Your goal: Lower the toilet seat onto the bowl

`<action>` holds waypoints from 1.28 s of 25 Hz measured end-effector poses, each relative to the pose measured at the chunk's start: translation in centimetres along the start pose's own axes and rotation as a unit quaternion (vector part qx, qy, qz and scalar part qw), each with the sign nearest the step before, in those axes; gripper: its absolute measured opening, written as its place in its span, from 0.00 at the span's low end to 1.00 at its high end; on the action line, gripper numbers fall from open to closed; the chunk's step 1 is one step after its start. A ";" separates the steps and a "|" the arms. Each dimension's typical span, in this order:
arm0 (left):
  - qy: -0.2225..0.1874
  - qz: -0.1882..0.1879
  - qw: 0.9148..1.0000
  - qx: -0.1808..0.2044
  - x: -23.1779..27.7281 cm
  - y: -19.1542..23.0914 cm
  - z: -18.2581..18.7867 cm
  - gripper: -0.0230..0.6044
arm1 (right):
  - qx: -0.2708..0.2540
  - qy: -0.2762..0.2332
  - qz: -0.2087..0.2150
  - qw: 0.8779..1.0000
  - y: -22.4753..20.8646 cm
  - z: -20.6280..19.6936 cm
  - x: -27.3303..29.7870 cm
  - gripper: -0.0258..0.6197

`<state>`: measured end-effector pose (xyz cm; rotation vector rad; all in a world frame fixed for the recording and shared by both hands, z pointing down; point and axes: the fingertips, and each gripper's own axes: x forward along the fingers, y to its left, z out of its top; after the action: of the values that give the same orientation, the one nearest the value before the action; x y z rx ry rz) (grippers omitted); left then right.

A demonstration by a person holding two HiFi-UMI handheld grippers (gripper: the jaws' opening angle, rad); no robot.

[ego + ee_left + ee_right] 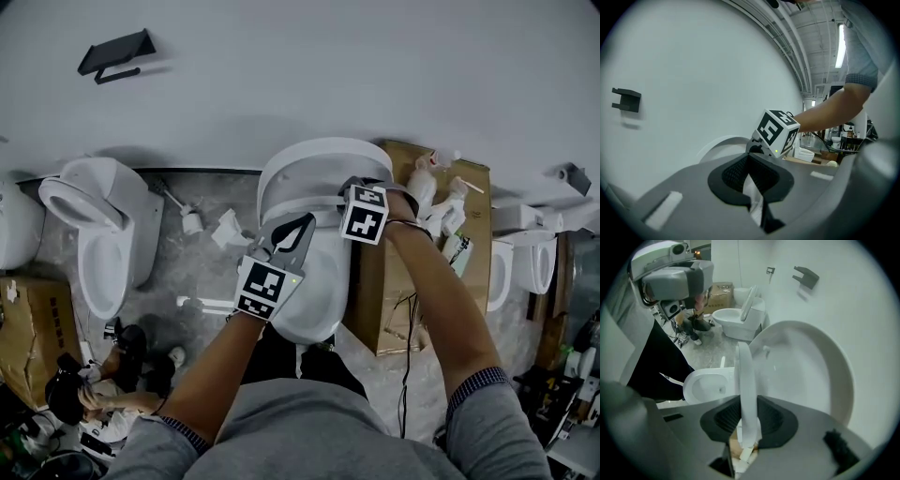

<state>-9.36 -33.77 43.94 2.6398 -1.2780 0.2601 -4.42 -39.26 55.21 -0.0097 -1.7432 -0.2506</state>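
Grey workshop floor (187,267) lined with toilets, white wall behind: the right gripper (748,408) pinches the rim of the toilet seat (744,376), which stands upright between the bowl (705,385) and the raised lid (811,376). The left gripper (292,234), jaws drawn together on nothing, hovers above the bowl.

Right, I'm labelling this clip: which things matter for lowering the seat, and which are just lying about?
Job: toilet seat, bowl, right gripper clamped on the seat.
Lying about: neighbouring toilet, cardboard, white bottles, wall bracket.
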 end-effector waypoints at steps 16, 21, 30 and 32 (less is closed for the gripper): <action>0.005 -0.020 1.000 0.003 -1.3 -3.1 -0.9 0.05 | 0.015 0.000 -0.009 1.000 5.3 0.2 -0.8 0.21; 0.009 -0.023 1.000 0.004 -1.8 -3.9 -1.5 0.05 | 0.045 -0.023 -0.004 0.999 6.7 0.2 -1.3 0.23; 0.019 0.000 1.000 -0.002 -3.4 -5.9 -2.9 0.05 | 0.047 -0.043 0.001 0.998 9.4 0.3 -1.8 0.28; 0.020 0.006 1.000 -0.005 -4.1 -6.6 -3.2 0.05 | 0.046 -0.049 0.007 0.998 10.5 0.3 -1.8 0.28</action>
<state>-6.90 -25.92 45.36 2.6045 -1.2804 0.3061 -2.84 -28.74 55.06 0.0343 -1.8503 -0.1617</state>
